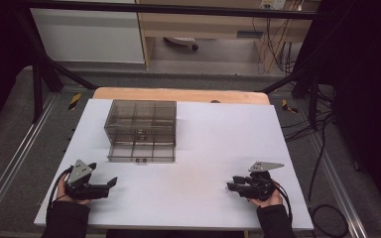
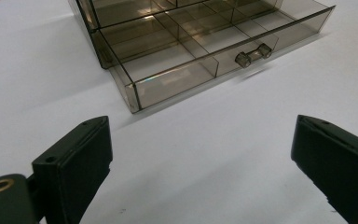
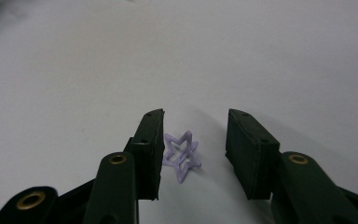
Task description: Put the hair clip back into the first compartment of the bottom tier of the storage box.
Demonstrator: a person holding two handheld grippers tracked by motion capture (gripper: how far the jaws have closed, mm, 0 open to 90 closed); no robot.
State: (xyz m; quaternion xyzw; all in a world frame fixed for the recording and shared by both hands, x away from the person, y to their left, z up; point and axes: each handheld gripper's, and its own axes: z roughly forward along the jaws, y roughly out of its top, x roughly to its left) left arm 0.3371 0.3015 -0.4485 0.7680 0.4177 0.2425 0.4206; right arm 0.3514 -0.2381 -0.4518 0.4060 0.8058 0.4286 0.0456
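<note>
Two grippers rest low on the white surface [image 1: 198, 163] as we look down from the high view, each held in a hand that comes in from the near edge. We see the left gripper [image 1: 113, 182] at the near left corner, its jaws pointing toward the middle of the surface, and the right gripper [image 1: 229, 187] at the near right, its jaws pointing back toward the left one. They lie well apart.

Between the right gripper's jaws [image 3: 193, 149] we find a small purple star [image 3: 182, 155], an outline shape standing tilted on its points on the surface. It sits just beside the jaw at the left of that gripper's view, so close that we cannot tell whether it touches the pad; a clear gap separates it from the other jaw. We read the jaws as partly open around the star, not clamped on it.

From the left gripper [image 2: 203, 140] we see its jaws spread wide with nothing between them but bare surface. Ahead of them stands a smoky clear drawer box [image 1: 140, 122], toward the far left of the surface. Its lower drawer [image 2: 205, 56] is pulled out toward us, showing divided compartments and a small clear handle [image 2: 253, 54] on its front. The box is well apart from the star.
</note>
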